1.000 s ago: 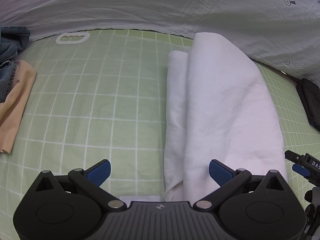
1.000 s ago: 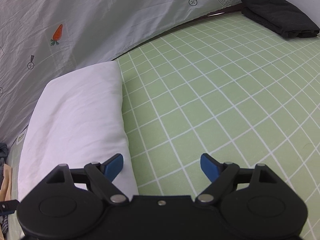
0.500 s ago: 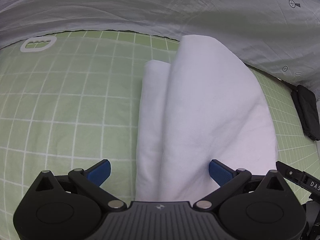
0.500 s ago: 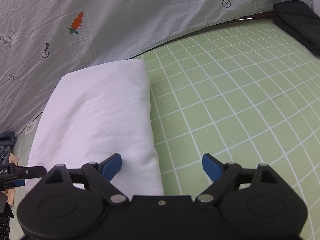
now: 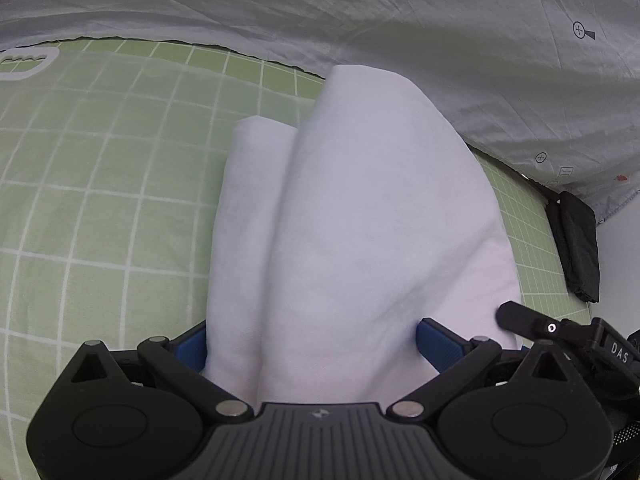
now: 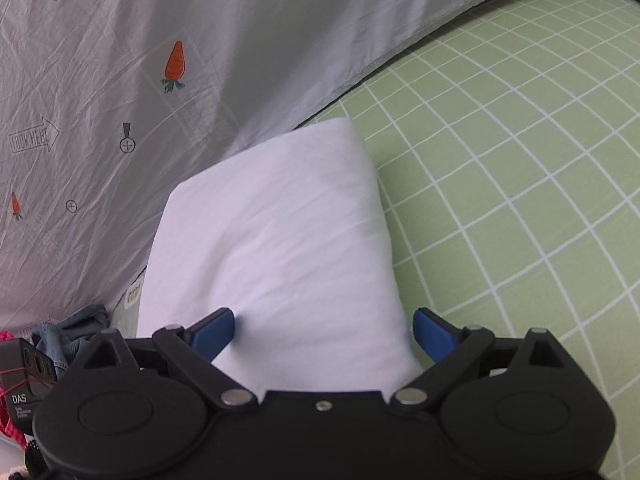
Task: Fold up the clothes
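while the left claw [image 5: 312, 344] closes and the right claw [image 6: 324, 330] opens, the folded white garment [image 5: 360, 220] lies between both, ungripped.

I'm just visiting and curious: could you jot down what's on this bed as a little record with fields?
surface: green checked sheet
main item: folded white cloth
backdrop: grey carrot-print fabric
other clothes: black folded garment; denim
left tongs: closing, astride the cloth's near end
right tongs: opening, cloth's near end between them
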The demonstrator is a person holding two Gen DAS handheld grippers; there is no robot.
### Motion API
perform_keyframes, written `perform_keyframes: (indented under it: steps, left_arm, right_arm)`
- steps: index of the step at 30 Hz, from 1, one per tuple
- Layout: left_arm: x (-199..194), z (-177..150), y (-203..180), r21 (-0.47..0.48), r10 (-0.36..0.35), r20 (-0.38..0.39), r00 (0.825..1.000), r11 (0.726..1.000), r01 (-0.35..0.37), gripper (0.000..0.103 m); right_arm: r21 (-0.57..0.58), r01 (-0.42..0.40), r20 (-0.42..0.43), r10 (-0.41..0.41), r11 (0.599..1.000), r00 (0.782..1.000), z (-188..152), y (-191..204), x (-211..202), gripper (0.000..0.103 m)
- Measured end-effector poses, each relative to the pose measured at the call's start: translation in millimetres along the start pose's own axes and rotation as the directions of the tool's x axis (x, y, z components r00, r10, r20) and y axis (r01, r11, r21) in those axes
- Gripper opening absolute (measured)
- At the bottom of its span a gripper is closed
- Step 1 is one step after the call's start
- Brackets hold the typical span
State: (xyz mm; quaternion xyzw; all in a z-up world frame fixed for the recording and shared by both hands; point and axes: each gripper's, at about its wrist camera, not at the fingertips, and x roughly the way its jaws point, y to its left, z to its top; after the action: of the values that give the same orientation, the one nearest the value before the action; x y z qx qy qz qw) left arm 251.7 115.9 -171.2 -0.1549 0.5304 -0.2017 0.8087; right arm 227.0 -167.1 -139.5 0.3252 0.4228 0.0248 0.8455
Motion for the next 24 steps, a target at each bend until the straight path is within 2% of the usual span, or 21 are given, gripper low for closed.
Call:
perform_keyframes:
  steps: [2,3,4,5,6,8,10,15,17,24]
  left_arm:
    - [-4,-1,-1,-0.011,-0.01,0.012,1.0,1.0,0.01,0.083]
    - [-8,-3,-2,-0.014,-0.015,0.022,1.0,1.0,0.015,0.078]
    - [-13,-4,-4,-0.016,-0.018,0.036,0.999,1.0,0.019,0.068]
    - [-18,-7,-7,-0.019,-0.017,0.053,0.998,1.0,0.018,0.06]
    - [-23,-10,-10,-0.023,-0.015,0.071,0.997,1.0,0.016,0.058]
    - [-30,-16,-16,-0.033,-0.016,0.09,0.996,0.999,0.019,0.048]
    - [-38,-27,-24,-0.034,-0.028,0.105,0.994,0.999,0.031,0.041]
    - [-52,-61,-50,0.055,-0.022,0.116,0.993,0.998,0.016,0.039]
    - [-53,-78,-58,0.065,-0.037,0.112,0.993,0.997,0.03,0.039]
    - [-52,-119,-104,0.12,-0.104,0.03,0.994,0.988,0.099,0.039]
  right_arm:
    - [-0.043,0.029,-0.005,-0.029,0.999,1.0,-8,10,7,0.096]
    - [-0.065,0.036,0.009,-0.036,0.997,0.999,-12,15,7,0.09]
    - [-0.076,0.039,0.017,-0.038,0.996,0.999,-14,18,4,0.087]
    - [-0.088,0.037,0.026,-0.035,0.995,0.999,-15,21,0,0.076]
    - [-0.103,0.027,0.036,-0.023,0.994,0.999,-16,23,-6,0.063]
    - [-0.119,0.004,0.053,0.002,0.993,0.999,-18,25,-19,0.05]
    - [-0.115,-0.011,0.064,0.019,0.993,0.998,-21,25,-30,0.045]
    - [-0.146,0.003,0.112,0.013,0.989,0.994,-41,27,-65,0.043]
    - [-0.148,0.011,0.131,0.008,0.989,0.991,-51,23,-81,0.043]
    - [-0.091,0.083,0.171,-0.066,0.992,0.983,-79,-15,-141,0.043]
